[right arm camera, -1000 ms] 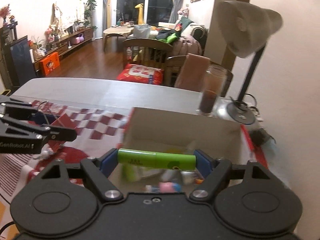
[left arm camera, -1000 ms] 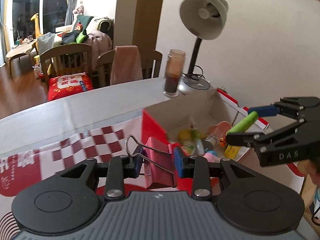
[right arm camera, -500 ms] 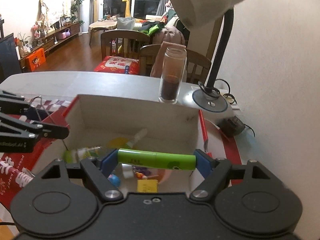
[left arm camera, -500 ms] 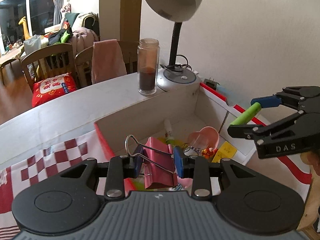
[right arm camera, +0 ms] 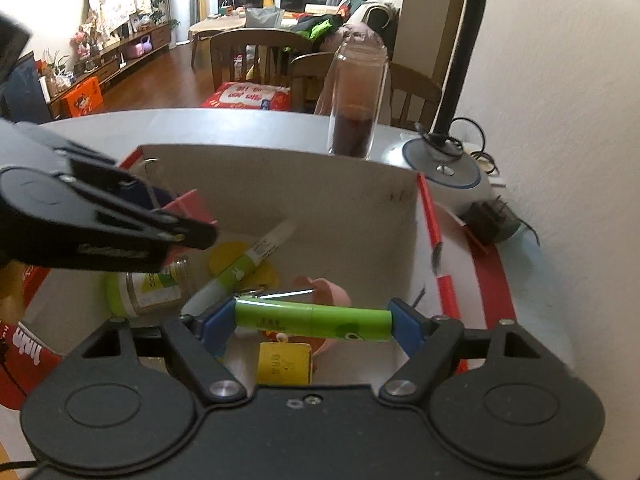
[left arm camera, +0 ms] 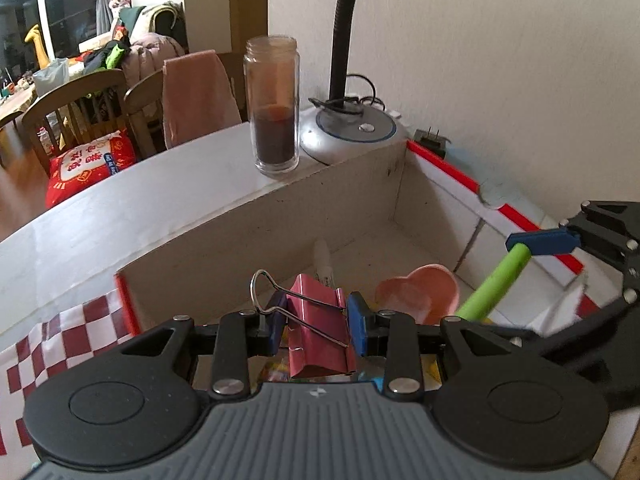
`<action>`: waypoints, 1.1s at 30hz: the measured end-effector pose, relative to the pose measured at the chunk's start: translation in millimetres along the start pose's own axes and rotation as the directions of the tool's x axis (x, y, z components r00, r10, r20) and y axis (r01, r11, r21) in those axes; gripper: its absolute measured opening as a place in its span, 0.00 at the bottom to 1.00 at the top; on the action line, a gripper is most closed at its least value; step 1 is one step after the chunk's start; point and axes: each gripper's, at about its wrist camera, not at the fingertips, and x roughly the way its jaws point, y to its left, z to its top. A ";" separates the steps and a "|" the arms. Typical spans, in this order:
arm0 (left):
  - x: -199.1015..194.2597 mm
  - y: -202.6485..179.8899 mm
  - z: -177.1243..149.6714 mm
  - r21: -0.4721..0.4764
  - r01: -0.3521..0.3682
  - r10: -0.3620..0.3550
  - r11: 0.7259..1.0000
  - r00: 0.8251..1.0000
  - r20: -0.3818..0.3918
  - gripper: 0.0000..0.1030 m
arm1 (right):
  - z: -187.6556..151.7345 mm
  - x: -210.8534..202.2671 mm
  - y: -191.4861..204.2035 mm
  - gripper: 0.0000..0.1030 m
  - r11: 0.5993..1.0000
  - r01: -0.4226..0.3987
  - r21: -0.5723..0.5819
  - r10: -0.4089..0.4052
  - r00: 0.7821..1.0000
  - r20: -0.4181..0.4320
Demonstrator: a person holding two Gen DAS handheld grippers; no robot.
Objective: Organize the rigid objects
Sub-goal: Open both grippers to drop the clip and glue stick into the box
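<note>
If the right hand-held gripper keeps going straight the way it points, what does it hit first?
Probably the clutter in the cardboard box: the right hand-held gripper, clamping the green tube, points down at the pink heart-shaped dish and yellow packet. Depth is unclear.

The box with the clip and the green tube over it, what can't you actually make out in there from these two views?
- Left wrist view: the left gripper and its pink binder clip hide the near floor of the box.
- Right wrist view: the green tube and right gripper cover part of the pink heart dish.
- The label on the small jar is too blurred to read.
- The lamp shade is cut off by the top edge.
</note>
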 end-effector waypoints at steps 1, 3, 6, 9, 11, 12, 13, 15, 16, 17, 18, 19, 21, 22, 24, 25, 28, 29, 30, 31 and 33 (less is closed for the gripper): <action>5.2 -0.3 1.5 0.004 0.000 0.000 1.000 1.000 -0.009 0.32 | -0.1 3.6 0.6 0.78 1.000 -0.003 -0.003 0.003 1.000 -0.004; 15.1 -1.1 4.1 0.011 0.002 -0.001 1.000 1.000 -0.024 0.32 | 0.4 9.3 1.8 0.78 1.000 -0.009 -0.006 0.009 1.000 -0.013; 28.3 -1.0 7.5 0.012 -0.004 0.004 1.000 0.999 -0.048 0.32 | 0.6 17.1 3.2 0.78 1.000 -0.019 -0.014 0.019 0.999 -0.035; 40.3 -0.3 9.8 0.005 -0.010 0.011 1.000 0.998 -0.070 0.32 | 0.0 25.9 2.8 0.78 1.000 -0.015 -0.024 0.014 0.998 -0.060; 47.1 0.0 10.6 0.001 -0.014 0.015 1.000 0.996 -0.089 0.32 | -0.4 31.0 1.3 0.78 1.000 -0.022 -0.019 0.020 0.997 -0.075; 49.9 0.5 10.6 -0.003 -0.018 0.018 1.000 0.995 -0.098 0.32 | -0.7 31.8 2.4 0.78 0.999 -0.022 -0.026 0.020 0.997 -0.073; 52.9 1.3 10.7 -0.008 -0.024 0.023 1.000 0.993 -0.112 0.32 | -0.9 32.8 4.2 0.78 0.999 -0.022 -0.036 0.019 0.997 -0.077; 59.5 2.4 10.9 -0.016 -0.029 0.026 0.999 0.988 -0.150 0.32 | -1.4 35.2 6.3 0.78 0.999 -0.020 -0.043 0.016 0.996 -0.087; 61.5 3.0 10.7 -0.019 -0.033 0.029 0.999 0.987 -0.161 0.32 | -1.7 36.1 7.2 0.78 0.999 -0.020 -0.046 0.016 0.996 -0.092; 62.1 4.1 10.8 -0.024 -0.032 0.027 0.999 0.986 -0.162 0.32 | -1.3 37.5 7.8 0.78 0.999 -0.019 -0.045 0.014 0.995 -0.097; 62.7 5.0 10.8 -0.030 -0.024 0.018 0.999 0.986 -0.165 0.32 | -1.4 38.5 8.5 0.78 0.999 -0.016 -0.045 0.012 0.995 -0.103; 63.0 6.0 10.9 -0.035 -0.017 0.011 0.999 0.986 -0.166 0.32 | -1.4 39.2 9.4 0.78 0.999 -0.013 -0.044 0.008 0.994 -0.107; 63.2 6.7 10.8 -0.039 -0.015 0.009 0.999 0.986 -0.168 0.32 | -1.0 39.8 10.1 0.78 0.999 -0.012 -0.037 0.008 0.994 -0.113; 63.1 6.7 10.7 -0.039 -0.016 0.009 0.999 0.986 -0.168 0.32 | -0.4 40.3 10.1 0.78 0.999 -0.013 -0.034 0.009 0.993 -0.118; 62.4 6.7 10.2 -0.037 -0.018 0.012 0.999 0.986 -0.169 0.32 | -0.4 42.4 9.7 0.79 0.999 -0.018 -0.032 0.013 0.992 -0.129; 62.1 6.4 9.9 -0.035 -0.022 0.016 0.999 0.985 -0.170 0.32 | -0.5 43.1 10.1 0.79 0.999 -0.019 -0.034 0.015 0.991 -0.132; 59.8 4.4 10.1 -0.031 -0.025 0.019 0.999 0.986 -0.167 0.45 | -1.6 43.3 10.6 0.81 0.999 -0.017 -0.041 0.012 0.991 -0.136; 57.6 4.0 9.5 -0.031 -0.023 0.018 0.999 0.987 -0.161 0.55 | -1.8 42.7 11.0 0.82 0.999 -0.020 -0.040 0.014 0.991 -0.135; 55.0 3.6 9.0 -0.033 -0.019 0.014 0.999 0.988 -0.152 0.58 | -2.0 41.7 11.1 0.82 0.999 -0.021 -0.038 0.016 0.991 -0.133; 52.1 2.9 8.7 -0.033 -0.014 0.009 0.999 0.990 -0.144 0.58 | -2.1 40.3 11.4 0.84 0.999 -0.022 -0.036 0.017 0.991 -0.131; 47.6 1.0 8.6 -0.028 -0.008 0.004 1.000 0.991 -0.136 0.58 | -2.2 37.1 12.3 0.84 0.999 -0.025 -0.034 0.020 0.992 -0.126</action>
